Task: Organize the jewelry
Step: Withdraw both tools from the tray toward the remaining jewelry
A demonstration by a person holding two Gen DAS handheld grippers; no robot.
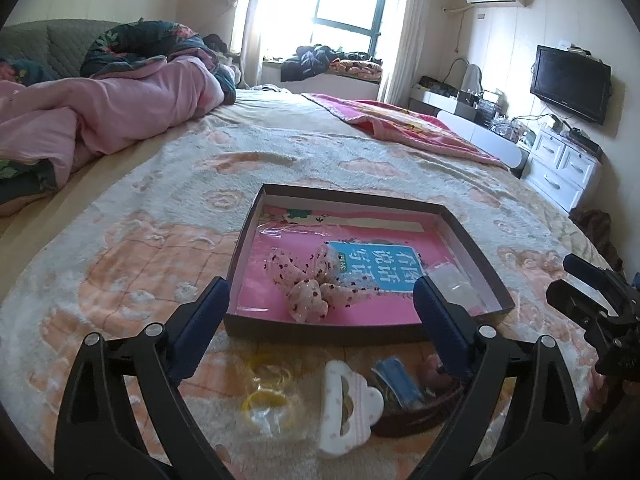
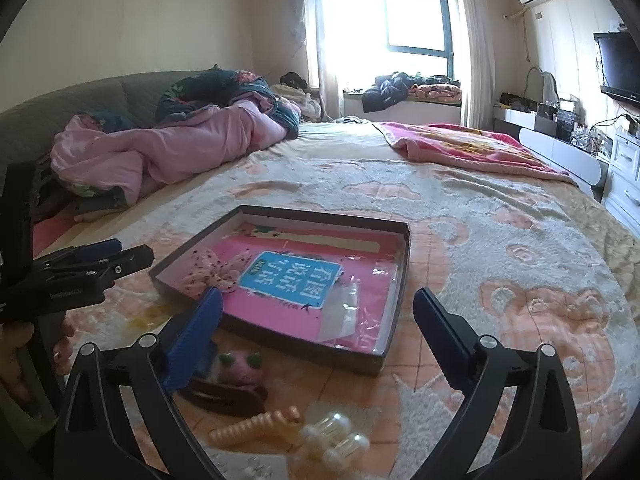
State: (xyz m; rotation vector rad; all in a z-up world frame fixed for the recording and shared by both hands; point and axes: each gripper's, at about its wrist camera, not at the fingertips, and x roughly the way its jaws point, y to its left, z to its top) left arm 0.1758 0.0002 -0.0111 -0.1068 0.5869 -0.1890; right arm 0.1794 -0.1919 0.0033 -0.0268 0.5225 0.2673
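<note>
A shallow dark box (image 1: 320,334) with a pink lining lies on the bed. Inside it are a spotted pink fabric bow (image 1: 316,284), a blue label and a clear plastic bag (image 1: 452,280). My left gripper (image 1: 320,292) hangs open before the box's near wall, with nothing between its fingers. Below it lie yellow hair ties (image 1: 266,400), a white cloud-shaped claw clip (image 1: 348,408) and a brown clip (image 1: 416,412). My right gripper (image 2: 320,304) is open and empty over the box's near corner (image 2: 376,360). Under it are a peach spiral clip (image 2: 256,428) and a pearly clip (image 2: 336,436).
The fleecy peach-and-cream blanket (image 2: 500,240) covers the bed. A pink quilt (image 1: 120,112) is heaped at the far left and a pink blanket (image 1: 400,124) lies at the far right. White drawers (image 1: 560,164) stand beyond the right edge. A hand (image 2: 16,360) holds the left gripper.
</note>
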